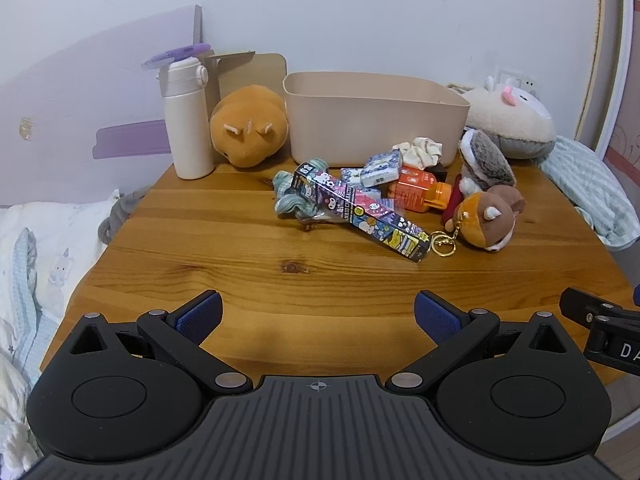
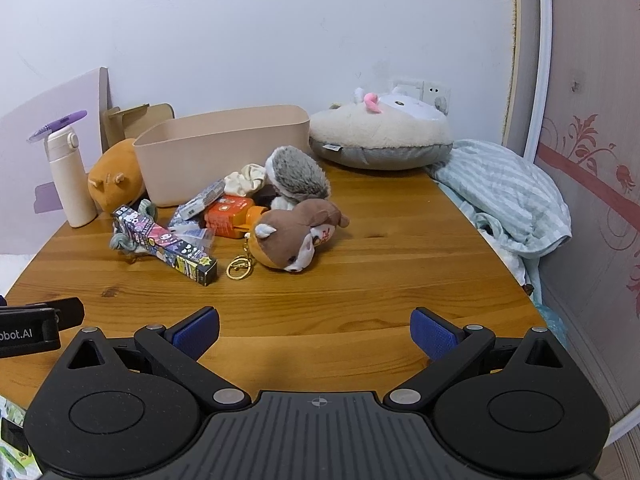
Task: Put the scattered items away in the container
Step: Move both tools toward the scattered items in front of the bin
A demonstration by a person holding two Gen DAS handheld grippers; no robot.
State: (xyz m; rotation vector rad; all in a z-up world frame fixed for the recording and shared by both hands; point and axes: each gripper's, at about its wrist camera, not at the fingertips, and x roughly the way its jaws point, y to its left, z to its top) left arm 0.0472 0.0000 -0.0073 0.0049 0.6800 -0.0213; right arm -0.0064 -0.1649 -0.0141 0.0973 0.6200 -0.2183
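A beige plastic bin (image 1: 372,116) (image 2: 224,148) stands at the back of the wooden table (image 1: 240,272) (image 2: 380,280). In front of it lies a pile: a long cartoon-print box (image 1: 360,212) (image 2: 168,246), a green scrunchie (image 1: 288,196), a cream scrunchie (image 1: 420,150) (image 2: 246,180), an orange bottle (image 1: 418,192) (image 2: 232,220), a small blue-white packet (image 1: 382,168) (image 2: 200,202), a grey plush (image 1: 484,160) (image 2: 296,176) and a brown hamster plush with a gold keyring (image 1: 488,220) (image 2: 296,240). My left gripper (image 1: 318,314) and right gripper (image 2: 314,330) are open and empty, near the table's front edge.
A cream flask (image 1: 188,120) (image 2: 70,176) with a purple pen on top and an orange plush (image 1: 248,126) (image 2: 116,182) stand left of the bin. A large cream cushion plush (image 1: 516,116) (image 2: 380,136) and striped bedding (image 2: 504,200) lie at the right. Bedding borders the left edge (image 1: 36,260).
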